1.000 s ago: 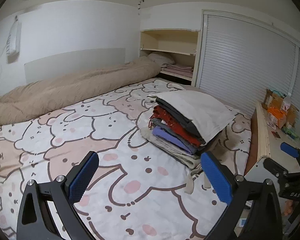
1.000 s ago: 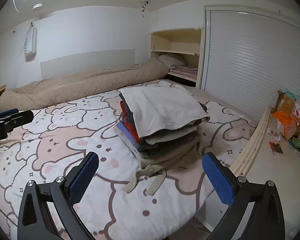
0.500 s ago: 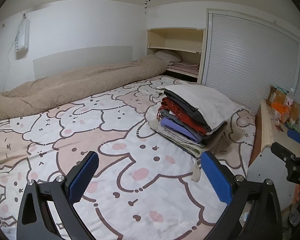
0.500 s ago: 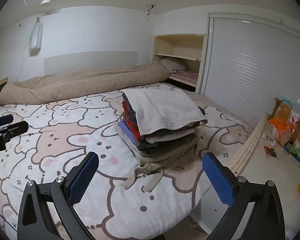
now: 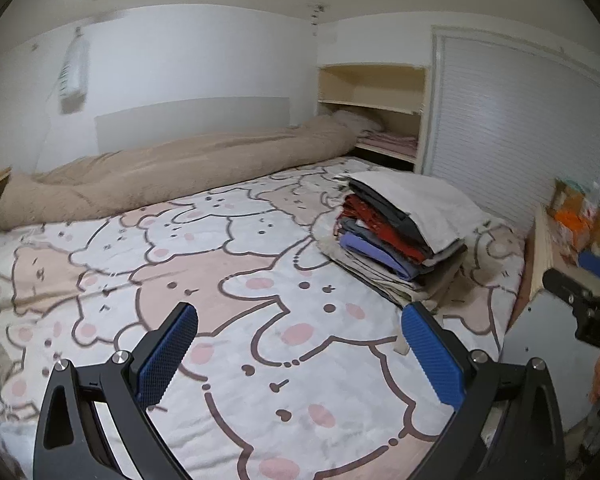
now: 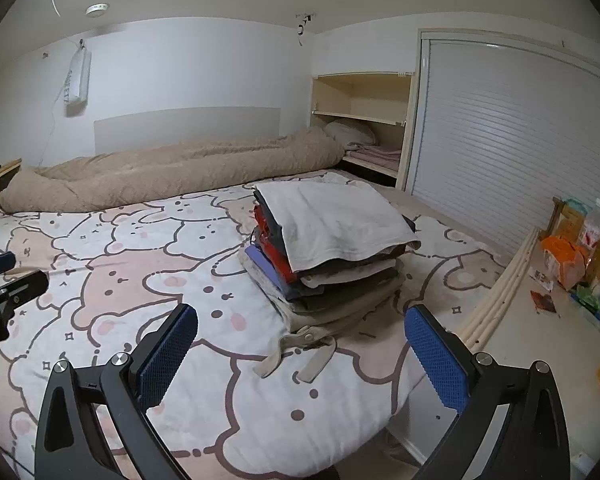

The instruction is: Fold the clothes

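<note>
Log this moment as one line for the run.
left gripper: open, empty | right gripper: open, empty | stack: folded, on bed | white piece on top

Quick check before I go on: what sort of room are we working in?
A bedroom, most likely. There is a bed with a bear-print sheet, a rolled tan duvet along the wall, and a stack of folded clothes on the sheet.

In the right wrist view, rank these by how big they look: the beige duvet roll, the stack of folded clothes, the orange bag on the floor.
Largest to smallest, as they look:
1. Beige duvet roll, spanning the far side of the bed.
2. Stack of folded clothes.
3. Orange bag.
The stack lies nearer the camera than the duvet, so true sizes may differ.
</note>
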{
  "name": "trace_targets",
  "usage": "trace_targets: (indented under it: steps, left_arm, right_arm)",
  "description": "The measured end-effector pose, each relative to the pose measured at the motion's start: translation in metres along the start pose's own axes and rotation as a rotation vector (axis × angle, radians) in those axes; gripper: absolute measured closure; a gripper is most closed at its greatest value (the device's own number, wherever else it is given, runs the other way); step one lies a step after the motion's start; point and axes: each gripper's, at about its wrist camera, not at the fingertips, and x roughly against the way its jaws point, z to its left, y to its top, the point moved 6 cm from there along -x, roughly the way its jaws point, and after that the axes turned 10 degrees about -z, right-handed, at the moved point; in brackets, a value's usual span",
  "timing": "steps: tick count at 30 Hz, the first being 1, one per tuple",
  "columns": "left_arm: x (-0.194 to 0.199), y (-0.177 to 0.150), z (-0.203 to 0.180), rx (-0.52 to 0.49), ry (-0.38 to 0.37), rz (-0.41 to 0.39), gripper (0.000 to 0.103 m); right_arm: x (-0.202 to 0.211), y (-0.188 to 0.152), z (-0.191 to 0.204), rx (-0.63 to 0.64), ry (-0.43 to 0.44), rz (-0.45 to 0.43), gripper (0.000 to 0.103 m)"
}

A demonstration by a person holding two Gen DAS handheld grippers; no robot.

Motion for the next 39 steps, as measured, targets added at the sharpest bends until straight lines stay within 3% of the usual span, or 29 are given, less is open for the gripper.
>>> trace_targets:
  steps: [5,11,39]
  left_arm:
    - [0.009,-0.006,0.009,0.043,0.017,0.008,0.000]
    - [0.018,-0.009,0.010,0.005,0.070,-0.010,0.000]
    - [0.024,-0.009,0.005,0.005,0.063,-0.016,0.000]
  right_arm:
    - [0.000,-0.006,0.002,0.001,0.003,-0.001,0.000]
    - [-0.001,-0.010,0.002,0.017,0.006,0.004,0.000]
    - [-0.010,-0.018,0.002,0.052,0.011,0.032,0.000]
